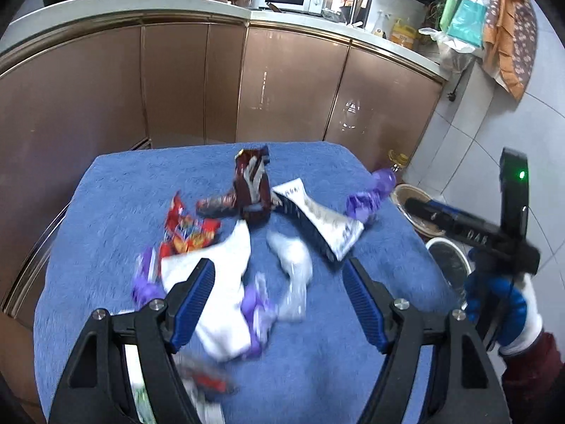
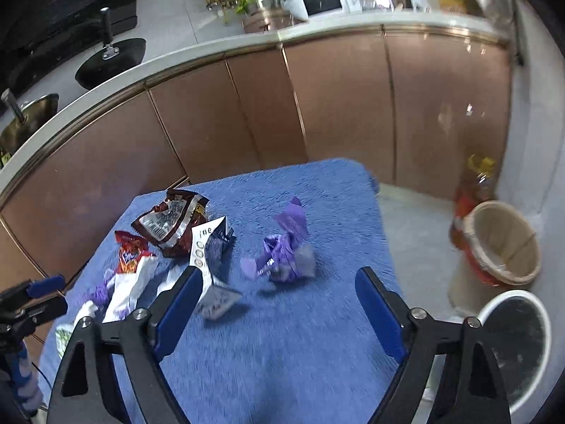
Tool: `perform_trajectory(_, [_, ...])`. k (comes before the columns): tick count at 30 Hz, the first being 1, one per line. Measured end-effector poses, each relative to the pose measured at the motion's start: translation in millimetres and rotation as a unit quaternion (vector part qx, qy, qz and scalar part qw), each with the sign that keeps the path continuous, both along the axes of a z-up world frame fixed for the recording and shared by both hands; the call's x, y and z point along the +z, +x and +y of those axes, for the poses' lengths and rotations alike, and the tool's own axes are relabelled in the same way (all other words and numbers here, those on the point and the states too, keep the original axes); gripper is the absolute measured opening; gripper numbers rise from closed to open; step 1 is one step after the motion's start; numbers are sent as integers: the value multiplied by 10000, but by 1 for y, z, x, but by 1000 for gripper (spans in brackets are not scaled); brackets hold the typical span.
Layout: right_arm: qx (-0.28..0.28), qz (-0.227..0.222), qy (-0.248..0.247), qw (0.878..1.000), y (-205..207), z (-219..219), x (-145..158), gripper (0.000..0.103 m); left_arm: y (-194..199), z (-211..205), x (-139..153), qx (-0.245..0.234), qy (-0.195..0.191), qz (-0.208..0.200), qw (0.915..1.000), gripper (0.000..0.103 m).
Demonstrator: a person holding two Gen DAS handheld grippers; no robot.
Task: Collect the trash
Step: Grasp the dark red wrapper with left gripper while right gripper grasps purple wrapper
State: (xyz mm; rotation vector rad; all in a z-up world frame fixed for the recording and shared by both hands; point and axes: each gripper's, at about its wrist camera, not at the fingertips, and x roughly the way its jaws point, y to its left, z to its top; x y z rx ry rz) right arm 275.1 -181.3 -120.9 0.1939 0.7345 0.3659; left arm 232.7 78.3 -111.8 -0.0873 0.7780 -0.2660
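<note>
The left gripper (image 1: 279,275) hangs above the near part of a table covered with a blue cloth (image 1: 106,190), its blue-padded fingers spread wide with nothing between them. Below and ahead of it the trash lies scattered on the cloth: a white wrapper (image 1: 219,282) just beneath the left finger, a red and orange snack packet (image 1: 187,233) beside it to the left, a dark red snack bag (image 1: 252,190) farther back, a white and dark blue pouch (image 1: 317,219) to the right, and a crumpled purple wrapper (image 1: 367,198) near the right edge. The right gripper (image 2: 279,275) hovers over the right half of the table, its fingers likewise wide apart and empty, with the purple wrapper (image 2: 282,251) lying on the cloth ahead of it, between the two fingers in that view. The pouch (image 2: 212,254) sits just by its left finger, touching the dark red bag (image 2: 173,222). On the floor to the right of the table stand a white bin with a dark liner (image 2: 519,346) and, behind it, a tan basket (image 2: 501,243). Brown cabinets (image 1: 176,81) run behind the table.
</note>
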Motion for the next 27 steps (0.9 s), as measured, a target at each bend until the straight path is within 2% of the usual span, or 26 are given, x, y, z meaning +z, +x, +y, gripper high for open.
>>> perform_trajectory(5, [86, 145, 13, 9999, 31, -1, -11, 86, 56, -3, 1, 56, 298, 146, 9994, 73])
perform_trajectory(7, [113, 205, 81, 9997, 44, 1, -17, 84, 82, -8, -4, 73, 542, 239, 9982, 73])
perform_trajectory(12, [252, 439, 228, 9985, 70, 7, -33, 71, 136, -15, -23, 181, 715, 672, 9950, 70])
perform_trajectory(14, [332, 546, 295, 9975, 76, 10, -38, 58, 146, -17, -31, 169, 688, 838, 9940, 57])
perform_trajectory(15, [362, 588, 308, 9971, 77, 10, -41, 48, 153, -18, -39, 182, 687, 978, 9927, 46])
perform_trajectory(16, [379, 626, 299, 9969, 79, 11, -44, 42, 156, -18, -43, 198, 668, 1078, 9917, 35])
perform_trajectory(17, [378, 620, 314, 9969, 79, 10, -44, 32, 160, -18, -48, 218, 649, 1168, 9908, 29])
perform_trajectory(18, [408, 587, 399, 9966, 78, 9, -43, 29, 162, -18, -52, 245, 596, 1254, 9900, 21])
perform_trajectory(20, [444, 511, 493, 9965, 75, 8, -39, 19, 162, -16, -54, 310, 534, 1277, 9899, 16])
perform_trajectory(24, [499, 246, 600, 9966, 61, 6, -21, 19, 153, -9, -43, 443, 368, 1066, 9926, 10])
perform_trajectory(27, [499, 48, 699, 9963, 43, 1, -5, 18, 142, -2, -28, 511, 223, 919, 9942, 10])
